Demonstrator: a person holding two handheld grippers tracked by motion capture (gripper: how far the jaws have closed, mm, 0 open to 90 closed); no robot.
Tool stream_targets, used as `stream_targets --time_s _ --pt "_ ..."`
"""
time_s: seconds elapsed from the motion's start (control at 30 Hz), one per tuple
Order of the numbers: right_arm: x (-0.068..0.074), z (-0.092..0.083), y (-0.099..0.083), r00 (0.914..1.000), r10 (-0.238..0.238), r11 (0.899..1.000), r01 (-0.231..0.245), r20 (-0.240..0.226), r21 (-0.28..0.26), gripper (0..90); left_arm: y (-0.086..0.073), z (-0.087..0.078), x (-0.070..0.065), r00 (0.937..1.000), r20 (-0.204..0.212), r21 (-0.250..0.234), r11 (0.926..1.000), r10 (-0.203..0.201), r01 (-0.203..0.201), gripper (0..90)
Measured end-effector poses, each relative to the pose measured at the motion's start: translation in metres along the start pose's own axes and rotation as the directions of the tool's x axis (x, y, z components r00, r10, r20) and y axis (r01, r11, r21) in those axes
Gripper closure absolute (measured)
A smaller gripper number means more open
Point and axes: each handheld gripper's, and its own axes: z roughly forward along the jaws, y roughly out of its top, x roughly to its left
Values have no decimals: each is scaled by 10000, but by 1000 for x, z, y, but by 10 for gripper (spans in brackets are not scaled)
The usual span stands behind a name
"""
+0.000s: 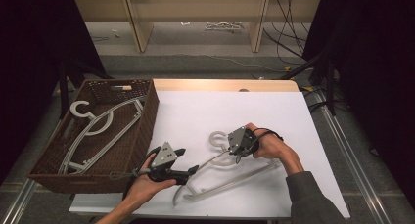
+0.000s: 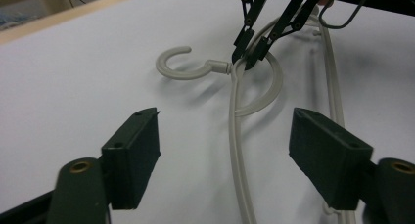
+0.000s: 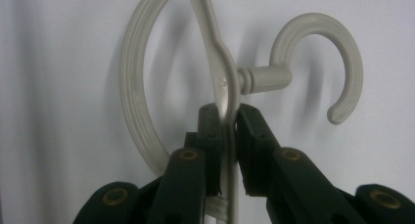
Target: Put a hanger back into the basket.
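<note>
A pale grey plastic hanger (image 1: 244, 176) lies flat on the white sheet, its hook (image 1: 217, 136) pointing to the far left. My right gripper (image 1: 230, 150) is shut on the hanger's neck just below the hook; in the right gripper view the jaws pinch the thin rib (image 3: 226, 99) beside the hook (image 3: 318, 43). My left gripper (image 1: 189, 161) is open near the hanger's left arm. In the left gripper view that arm (image 2: 238, 150) runs between the wide-apart jaws, untouched, with the right gripper (image 2: 248, 55) beyond it.
A brown wicker basket (image 1: 145, 121) stands at the table's left edge with another grey hanger (image 1: 98, 128) inside. The white sheet (image 1: 220, 106) covers most of the table. Cables lie on the floor beyond the far edge.
</note>
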Motion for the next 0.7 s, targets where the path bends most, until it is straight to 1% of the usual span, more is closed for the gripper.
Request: stream_targets --time_s 0.03,0.07,0.1,0.13,0.17,0.2,0.23,0.27,0.3,0.33,0.37,0.4,0.43,0.5,0.53,0.57,0.6,0.63,0.67,0.7 --pt "0 0 0 9999 -92 10000 92 78 -2 814 2 5 -1 10000 -14 259 9996 -90 90 286" --pt "0 -2 1 9999 -86 10000 86 111 21 814 4 9 0 9999 131 333 9994 -45 41 302" --pt "0 -2 1 9998 -105 9999 106 151 -24 814 7 16 1 9996 270 519 9986 72 -86 310" --pt "0 -3 1 9996 -213 9998 214 172 -51 814 9 20 1 9994 337 735 9973 58 -82 311" --pt "2 -4 1 10000 31 10000 -31 69 -26 814 10 24 -1 9997 251 612 9981 -24 9 315" --pt "1 -5 1 9998 -117 9999 118 172 -40 814 13 27 -1 9995 298 703 9975 83 -104 315" --pt "1 -6 1 9995 -160 9998 162 257 -67 814 15 30 -1 9994 326 892 9960 64 -93 316" --pt "1 -7 1 9996 -77 10000 77 286 -22 814 17 34 -1 9990 437 989 9950 118 -161 319" --pt "1 -8 2 9993 -155 9999 157 337 -37 814 19 38 -3 9992 398 1034 9946 -31 -11 324" --pt "2 -9 2 9990 -177 9998 178 400 -24 814 22 40 -3 9992 397 1169 9931 47 -93 324" --pt "2 -10 3 9990 -281 9996 283 354 -44 814 24 44 -4 9988 478 1075 9942 -39 -12 322" --pt "2 -12 4 9984 -309 9995 311 476 -33 814 26 46 -3 9981 612 1188 9929 -19 -54 315" --pt "3 -13 5 9986 -224 9997 224 483 9 814 29 48 -2 9977 679 1220 9925 -60 -23 309" --pt "3 -16 6 9972 -395 9992 400 629 -70 814 33 51 -1 9976 688 1220 9925 -24 -60 307" --pt "4 -17 7 9978 -357 9993 363 566 -81 814 35 51 -1 9980 632 1241 9922 21 -99 306" --pt "4 -19 9 9978 -288 9996 291 591 -46 814 36 52 0 9981 617 1264 9920 -27 -52 307" --pt "3 -20 10 9957 -565 9983 574 740 -107 814 37 55 -1 9981 546 1222 9923 -281 213 310" --pt "3 -22 11 9952 -549 9984 558 813 -95 815 38 55 1 9982 570 1389 9903 -169 88 319" --pt "4 -23 13 9952 -545 9984 555 807 -102 815 39 57 2 9979 642 1407 9901 -119 27 323" --pt "5 -24 13 9962 -425 9990 433 764 -88 815 40 57 2 9981 588 1510 9885 -193 102 329"
